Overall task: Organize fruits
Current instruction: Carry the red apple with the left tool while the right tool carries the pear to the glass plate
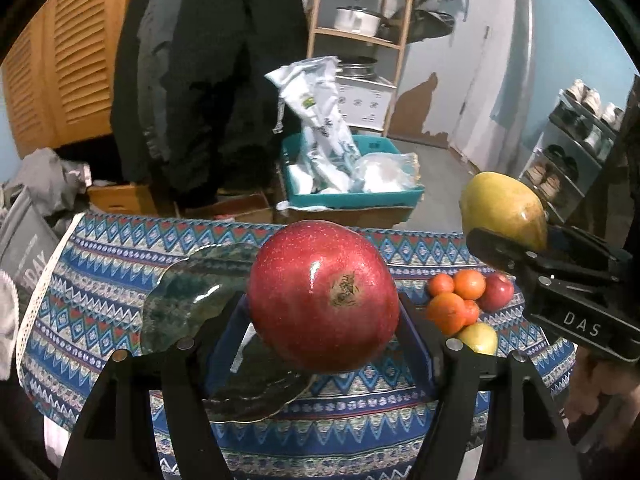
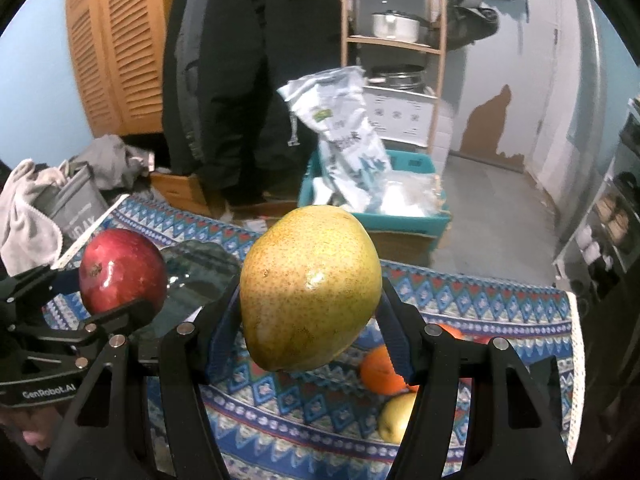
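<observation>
My left gripper (image 1: pixel 322 312) is shut on a large red pomegranate (image 1: pixel 322 294), held above the patterned cloth. My right gripper (image 2: pixel 310 304) is shut on a yellow-green pear (image 2: pixel 310 288), also lifted off the table. Each view shows the other hand's load: the pear (image 1: pixel 502 210) at the right edge of the left wrist view, the pomegranate (image 2: pixel 122 276) at the left of the right wrist view. A dark green glass plate (image 1: pixel 188 300) lies on the cloth under and left of the pomegranate. Small oranges (image 1: pixel 456 300), a red apple (image 1: pixel 498 292) and a yellow fruit (image 1: pixel 480 338) sit in a cluster to the right.
The table wears a blue zigzag-patterned cloth (image 1: pixel 360 432) with a white lace edge. Behind it stand a person in a dark coat (image 1: pixel 208 80), a teal crate (image 1: pixel 356 196) with white bags, cardboard boxes, a wooden shelf (image 1: pixel 360 36) with pots, and a shoe rack (image 1: pixel 576 152).
</observation>
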A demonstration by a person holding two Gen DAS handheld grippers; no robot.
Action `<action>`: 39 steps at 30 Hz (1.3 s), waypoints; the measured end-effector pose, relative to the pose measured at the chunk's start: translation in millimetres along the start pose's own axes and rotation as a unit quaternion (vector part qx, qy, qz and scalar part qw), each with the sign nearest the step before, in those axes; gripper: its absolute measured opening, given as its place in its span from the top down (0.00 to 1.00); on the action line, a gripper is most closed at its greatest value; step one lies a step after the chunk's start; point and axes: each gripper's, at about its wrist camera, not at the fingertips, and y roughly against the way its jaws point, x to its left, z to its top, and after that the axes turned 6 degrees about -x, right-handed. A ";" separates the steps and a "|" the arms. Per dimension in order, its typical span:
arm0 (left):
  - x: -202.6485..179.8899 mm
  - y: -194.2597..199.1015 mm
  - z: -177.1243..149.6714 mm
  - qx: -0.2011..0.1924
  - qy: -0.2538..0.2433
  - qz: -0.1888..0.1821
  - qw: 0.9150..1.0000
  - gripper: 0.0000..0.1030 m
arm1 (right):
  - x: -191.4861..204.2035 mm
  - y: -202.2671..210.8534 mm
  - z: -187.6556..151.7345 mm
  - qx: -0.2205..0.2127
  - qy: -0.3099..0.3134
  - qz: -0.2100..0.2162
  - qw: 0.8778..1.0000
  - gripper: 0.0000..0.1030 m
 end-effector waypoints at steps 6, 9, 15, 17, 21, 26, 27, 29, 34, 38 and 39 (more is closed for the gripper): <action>27.0 -4.6 -2.3 0.005 0.020 0.022 1.000 0.29 | 22.0 -20.1 6.4 0.012 0.002 0.021 1.000 0.38; 38.2 -7.9 -4.7 0.009 0.026 0.032 0.999 0.29 | 33.8 -32.0 8.5 0.020 0.007 0.028 0.999 0.38; 62.5 -18.4 -11.6 0.022 0.040 0.053 0.998 0.29 | 56.4 -58.5 10.0 0.042 0.013 0.047 0.998 0.38; 70.2 -22.5 -14.2 0.027 0.045 0.059 0.997 0.29 | 63.2 -68.5 8.1 0.052 0.014 0.054 0.997 0.38; 84.4 -32.9 -20.6 0.040 0.051 0.074 0.995 0.29 | 75.4 -89.6 4.1 0.074 0.018 0.065 0.995 0.38; 102.7 -50.4 -33.2 0.062 0.064 0.089 0.992 0.29 | 87.5 -118.5 -5.8 0.107 0.024 0.071 0.991 0.38; 104.5 -53.9 -35.3 0.066 0.065 0.093 0.991 0.29 | 89.7 -124.1 -8.7 0.115 0.024 0.074 0.990 0.38; 109.4 -62.6 -41.7 0.079 0.068 0.101 0.989 0.29 | 94.6 -132.6 -13.4 0.127 0.025 0.078 0.989 0.38; 118.4 -78.1 -53.5 0.106 0.079 0.102 0.986 0.29 | 101.6 -151.2 -28.1 0.160 0.030 0.083 0.983 0.38; 122.7 -87.0 -63.0 0.126 0.083 0.100 0.983 0.29 | 102.6 -162.9 -38.1 0.182 0.035 0.084 0.979 0.38; 123.3 -89.2 -64.6 0.130 0.082 0.101 0.983 0.29 | 102.5 -165.5 -40.1 0.186 0.036 0.084 0.978 0.38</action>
